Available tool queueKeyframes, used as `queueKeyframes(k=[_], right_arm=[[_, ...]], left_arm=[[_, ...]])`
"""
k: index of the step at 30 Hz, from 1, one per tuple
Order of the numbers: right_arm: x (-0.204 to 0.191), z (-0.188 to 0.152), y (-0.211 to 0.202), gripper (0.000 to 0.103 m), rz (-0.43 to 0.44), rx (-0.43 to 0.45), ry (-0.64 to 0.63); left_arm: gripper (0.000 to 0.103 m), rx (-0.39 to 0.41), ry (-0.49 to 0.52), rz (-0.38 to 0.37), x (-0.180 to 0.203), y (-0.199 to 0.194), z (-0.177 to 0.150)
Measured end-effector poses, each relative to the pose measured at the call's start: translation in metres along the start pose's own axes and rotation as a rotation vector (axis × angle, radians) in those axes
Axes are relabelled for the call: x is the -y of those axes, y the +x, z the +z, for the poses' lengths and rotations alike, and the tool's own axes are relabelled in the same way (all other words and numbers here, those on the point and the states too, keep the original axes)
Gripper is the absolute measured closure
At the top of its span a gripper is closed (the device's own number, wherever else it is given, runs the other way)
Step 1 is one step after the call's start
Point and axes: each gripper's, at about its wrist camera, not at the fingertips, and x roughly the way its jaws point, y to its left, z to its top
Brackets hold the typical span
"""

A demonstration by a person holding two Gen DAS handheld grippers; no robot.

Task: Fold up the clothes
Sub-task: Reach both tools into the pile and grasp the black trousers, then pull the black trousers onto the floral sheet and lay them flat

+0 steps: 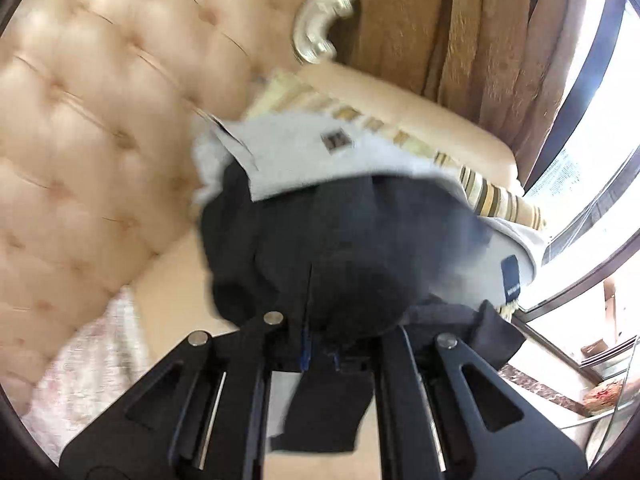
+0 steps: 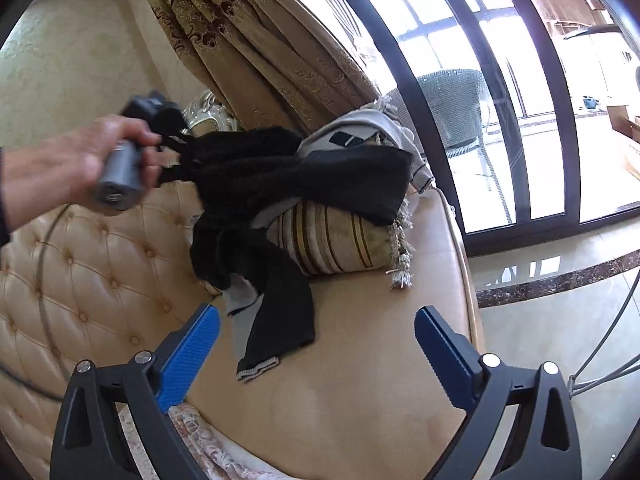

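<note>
A black garment (image 1: 340,248) (image 2: 288,168) with a grey-trimmed cuff (image 2: 258,370) hangs from my left gripper (image 1: 320,354), which is shut on its cloth. In the right wrist view a hand (image 2: 68,160) holds that left gripper (image 2: 176,156) above the sofa back. The garment drapes over a striped cushion (image 2: 332,240) and a grey garment (image 1: 304,152) (image 2: 360,128) lying there. My right gripper (image 2: 316,344) stands open above the sofa seat (image 2: 360,380), its blue pads (image 2: 188,356) wide apart with nothing between them.
A tufted beige sofa back (image 1: 88,128) (image 2: 92,280) rises on the left. Patterned curtains (image 2: 248,40) hang behind the sofa arm. A glass door with dark frames (image 2: 516,120) and a wicker chair (image 2: 460,108) stand to the right, above a shiny tiled floor (image 2: 560,320).
</note>
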Motion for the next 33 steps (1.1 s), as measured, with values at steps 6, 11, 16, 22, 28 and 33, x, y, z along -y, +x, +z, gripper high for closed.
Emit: queueKeyframes(k=[6, 11, 16, 22, 28, 33], right_arm=[[-0.015, 0.005, -0.018, 0.002, 0.053, 0.021, 0.017], [-0.034, 0.032, -0.049, 0.002, 0.187, 0.01, -0.012], [-0.06, 0.013, -0.076, 0.002, 0.368, -0.215, -0.131], [-0.103, -0.042, -0.134, 0.002, 0.511, -0.44, -0.311], [-0.16, -0.098, -0.203, 0.002, 0.696, -0.605, -0.47], [-0.192, -0.123, -0.247, 0.002, 0.727, -0.662, -0.571]], left_arm=[[0.093, 0.012, 0.018, 0.051, -0.051, -0.112, -0.03], [0.093, 0.042, -0.006, 0.074, -0.103, -0.213, -0.091], [0.093, 0.108, -0.108, 0.076, -0.172, -0.324, -0.161], [0.093, 0.12, -0.301, 0.187, -0.283, -0.411, -0.314], [0.09, -0.05, -0.496, 0.34, -0.381, -0.415, -0.527], [0.058, -0.187, -0.623, 0.385, -0.394, -0.396, -0.66]])
